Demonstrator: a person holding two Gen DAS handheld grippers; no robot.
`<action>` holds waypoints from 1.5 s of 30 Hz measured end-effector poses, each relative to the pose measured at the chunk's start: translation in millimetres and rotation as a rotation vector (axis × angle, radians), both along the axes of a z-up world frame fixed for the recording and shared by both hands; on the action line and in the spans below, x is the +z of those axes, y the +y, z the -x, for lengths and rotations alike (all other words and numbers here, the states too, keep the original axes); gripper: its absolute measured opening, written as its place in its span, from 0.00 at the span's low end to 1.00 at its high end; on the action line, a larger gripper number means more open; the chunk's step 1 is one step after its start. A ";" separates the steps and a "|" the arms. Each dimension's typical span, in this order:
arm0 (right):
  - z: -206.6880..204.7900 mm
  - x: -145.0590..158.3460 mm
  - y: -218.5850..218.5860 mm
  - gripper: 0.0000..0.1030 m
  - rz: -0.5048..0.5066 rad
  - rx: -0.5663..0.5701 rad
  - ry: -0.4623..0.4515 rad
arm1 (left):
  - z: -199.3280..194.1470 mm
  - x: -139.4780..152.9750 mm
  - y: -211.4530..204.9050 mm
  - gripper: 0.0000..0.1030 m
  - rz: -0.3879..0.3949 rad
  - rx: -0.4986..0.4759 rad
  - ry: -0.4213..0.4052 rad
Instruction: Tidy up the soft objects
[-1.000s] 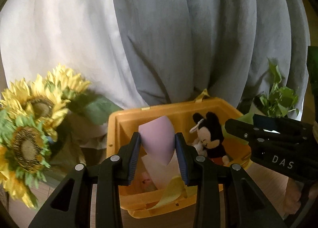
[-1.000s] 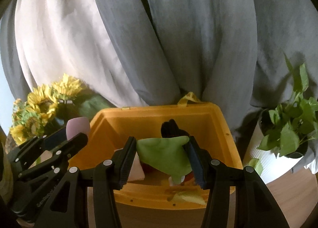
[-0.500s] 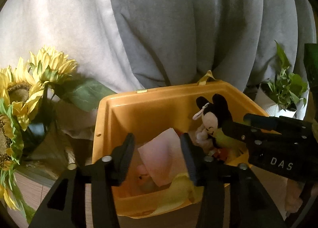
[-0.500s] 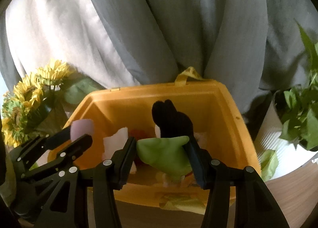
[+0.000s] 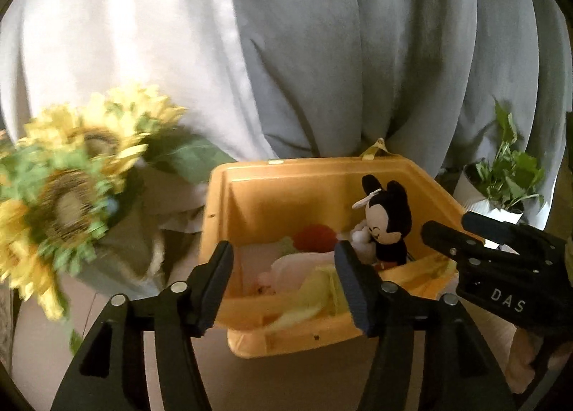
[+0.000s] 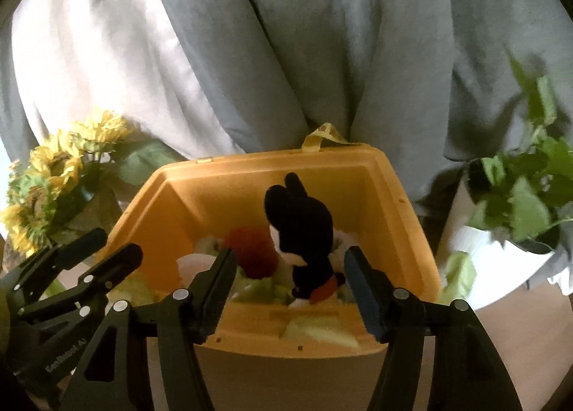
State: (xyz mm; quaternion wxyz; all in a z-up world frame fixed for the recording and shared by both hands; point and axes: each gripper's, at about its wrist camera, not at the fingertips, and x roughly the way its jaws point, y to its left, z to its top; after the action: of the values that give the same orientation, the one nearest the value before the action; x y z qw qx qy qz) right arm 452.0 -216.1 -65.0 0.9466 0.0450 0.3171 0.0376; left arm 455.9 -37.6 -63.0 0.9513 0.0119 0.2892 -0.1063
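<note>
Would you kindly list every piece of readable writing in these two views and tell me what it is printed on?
"DAS": white letters on the side of the right gripper, seen from the left wrist.
White lettering on the side of the left gripper, seen from the right wrist: too blurred to read.
Yellow bin: no readable writing.
</note>
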 end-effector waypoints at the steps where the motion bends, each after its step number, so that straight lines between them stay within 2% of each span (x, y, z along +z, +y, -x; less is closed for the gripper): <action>1: 6.3 3.0 1.4 0.62 0.007 -0.001 -0.011 | 6.8 3.0 2.7 0.57 0.003 0.008 -0.006; 11: 79.7 27.2 13.8 0.62 0.013 0.002 -0.054 | 79.8 29.2 22.0 0.69 -0.006 0.058 -0.042; 15: 109.6 34.1 22.1 0.66 0.021 -0.020 -0.073 | 110.9 35.9 31.4 0.77 -0.019 0.060 -0.058; 24: 181.4 44.7 38.2 0.69 0.039 -0.122 -0.100 | 173.9 46.1 54.1 0.86 -0.045 0.005 -0.085; 36: 268.9 57.2 35.3 0.80 0.060 -0.194 -0.152 | 255.3 61.6 45.1 0.90 -0.050 0.005 -0.145; 45: 337.2 61.9 21.4 0.80 0.062 -0.175 -0.168 | 324.5 65.0 30.3 0.90 -0.020 0.003 -0.168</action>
State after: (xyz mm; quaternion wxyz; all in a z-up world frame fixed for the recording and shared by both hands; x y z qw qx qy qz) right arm 114.8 -194.6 -3.1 0.9704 0.0401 0.2325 -0.0514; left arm 131.3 -7.2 2.0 0.9721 0.0301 0.2095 -0.1008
